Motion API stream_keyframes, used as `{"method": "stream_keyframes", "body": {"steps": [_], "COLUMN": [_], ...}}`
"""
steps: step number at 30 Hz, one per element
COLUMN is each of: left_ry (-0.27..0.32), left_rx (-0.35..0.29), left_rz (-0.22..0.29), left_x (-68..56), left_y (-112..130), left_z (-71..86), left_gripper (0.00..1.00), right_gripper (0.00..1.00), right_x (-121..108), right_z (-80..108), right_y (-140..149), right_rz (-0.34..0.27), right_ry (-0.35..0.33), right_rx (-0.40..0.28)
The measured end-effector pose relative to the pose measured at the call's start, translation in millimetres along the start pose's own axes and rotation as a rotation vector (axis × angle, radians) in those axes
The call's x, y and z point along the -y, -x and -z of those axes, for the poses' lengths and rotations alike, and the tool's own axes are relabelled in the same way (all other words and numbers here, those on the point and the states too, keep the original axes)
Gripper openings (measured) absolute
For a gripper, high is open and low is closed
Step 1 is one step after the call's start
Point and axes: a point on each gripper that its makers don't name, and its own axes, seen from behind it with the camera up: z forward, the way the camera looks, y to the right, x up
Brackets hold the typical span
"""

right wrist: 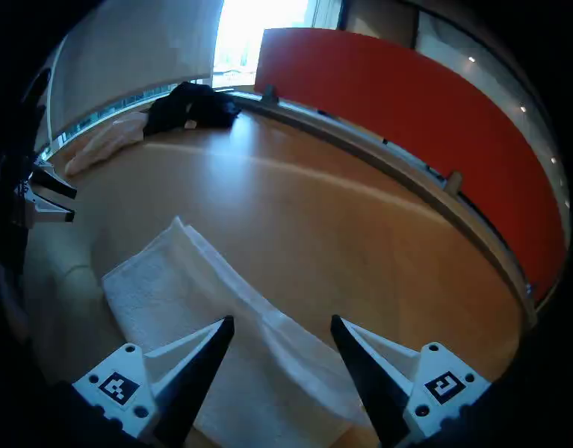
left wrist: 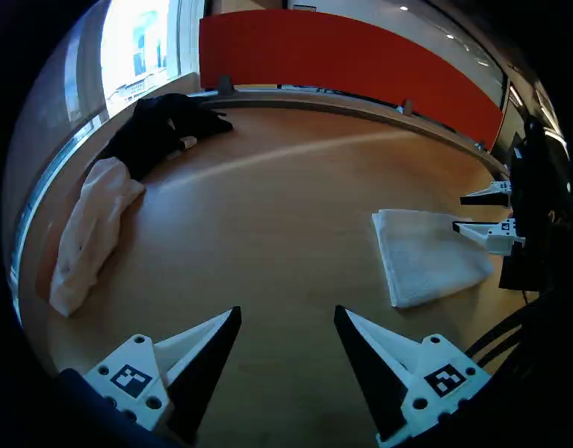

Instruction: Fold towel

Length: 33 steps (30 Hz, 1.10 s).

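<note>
A white towel point(left wrist: 428, 254) lies folded flat on the wooden table point(left wrist: 286, 201), at the right in the left gripper view. My left gripper point(left wrist: 287, 317) hangs open above bare wood, well to the towel's left. In the right gripper view the same towel point(right wrist: 211, 313) spreads under and ahead of my right gripper point(right wrist: 280, 325), which is open with nothing between its fingers. The right gripper point(left wrist: 473, 213) also shows at the towel's far edge in the left gripper view. The left gripper point(right wrist: 51, 198) appears small at the left edge of the right gripper view.
A pale cloth point(left wrist: 92, 231) and a black garment point(left wrist: 163, 131) lie bunched at the table's far left edge by the window. A red partition point(left wrist: 346, 56) runs along the table's back edge. Dark equipment point(left wrist: 536, 216) stands at the right.
</note>
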Motion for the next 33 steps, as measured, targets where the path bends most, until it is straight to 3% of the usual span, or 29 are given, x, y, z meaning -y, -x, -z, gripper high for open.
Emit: {"method": "stream_keyframes", "body": {"steps": [9, 26, 33], "left_ry": [0.002, 0.007, 0.009], "left_rx": [-0.004, 0.002, 0.003], "left_rz": [-0.009, -0.022, -0.028], "left_x": [-2.1, -10.2, -14.0], "left_y": [-0.6, 8.2, 10.8], "left_z": [3.6, 11.0, 14.9], "left_gripper": [0.92, 0.92, 0.92], "right_gripper": [1.00, 1.00, 1.00], "right_x": [-0.2, -7.6, -7.8], "right_z": [13.3, 76.1, 92.6], "right_y": [6.3, 87.0, 109.1], "right_rz": [-0.014, -0.082, -0.096], "right_ry": [0.001, 0.029, 0.032], "right_rx": [-0.002, 0.037, 0.048]}}
